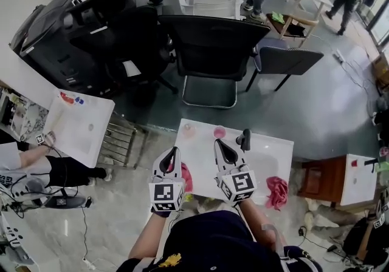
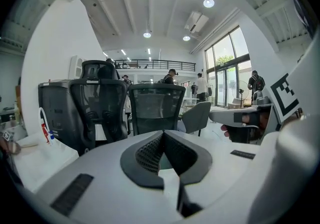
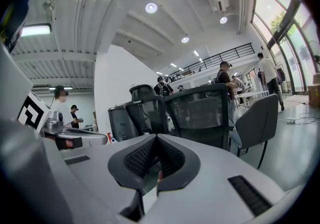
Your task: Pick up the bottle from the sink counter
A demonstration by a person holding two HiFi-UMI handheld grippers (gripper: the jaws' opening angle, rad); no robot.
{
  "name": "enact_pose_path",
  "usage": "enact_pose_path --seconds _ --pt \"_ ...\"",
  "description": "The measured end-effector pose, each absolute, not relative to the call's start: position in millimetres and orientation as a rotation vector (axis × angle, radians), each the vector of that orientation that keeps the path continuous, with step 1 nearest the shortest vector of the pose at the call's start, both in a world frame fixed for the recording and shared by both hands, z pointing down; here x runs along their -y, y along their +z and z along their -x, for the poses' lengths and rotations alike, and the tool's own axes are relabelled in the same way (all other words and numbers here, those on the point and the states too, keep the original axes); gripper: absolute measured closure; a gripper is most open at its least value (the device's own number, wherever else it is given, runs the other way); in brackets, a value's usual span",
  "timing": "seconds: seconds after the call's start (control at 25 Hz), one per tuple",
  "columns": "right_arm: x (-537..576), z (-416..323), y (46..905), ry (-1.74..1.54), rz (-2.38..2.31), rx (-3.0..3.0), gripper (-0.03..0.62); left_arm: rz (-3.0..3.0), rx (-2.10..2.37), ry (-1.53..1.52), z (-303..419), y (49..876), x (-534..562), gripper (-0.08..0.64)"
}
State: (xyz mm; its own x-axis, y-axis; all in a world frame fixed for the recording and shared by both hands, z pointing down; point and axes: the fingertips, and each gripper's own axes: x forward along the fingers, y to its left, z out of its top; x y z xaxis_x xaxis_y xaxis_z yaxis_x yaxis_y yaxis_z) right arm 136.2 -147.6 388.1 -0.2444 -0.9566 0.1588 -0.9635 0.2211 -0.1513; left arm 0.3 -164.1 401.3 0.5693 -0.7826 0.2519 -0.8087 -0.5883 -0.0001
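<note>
Claws of left gripper and right gripper are closed and empty; the small dark upright bottle stands just right of the right gripper, the nearer one.

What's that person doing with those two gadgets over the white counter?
A person holds a two-jaw gripper in each hand above a white counter. The left gripper and the right gripper both have their jaws together, with nothing between them. Nothing is picked up yet; a pink cloth lies at the counter's right.
</note>
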Motion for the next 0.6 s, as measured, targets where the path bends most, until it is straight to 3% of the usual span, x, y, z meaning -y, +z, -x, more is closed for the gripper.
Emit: enact_pose_path --seconds 0.6 --pt "168 -124 409 0.347 -1.865 2.392 0.566 -2.677 1.363 0.422 14 440 188 0.541"
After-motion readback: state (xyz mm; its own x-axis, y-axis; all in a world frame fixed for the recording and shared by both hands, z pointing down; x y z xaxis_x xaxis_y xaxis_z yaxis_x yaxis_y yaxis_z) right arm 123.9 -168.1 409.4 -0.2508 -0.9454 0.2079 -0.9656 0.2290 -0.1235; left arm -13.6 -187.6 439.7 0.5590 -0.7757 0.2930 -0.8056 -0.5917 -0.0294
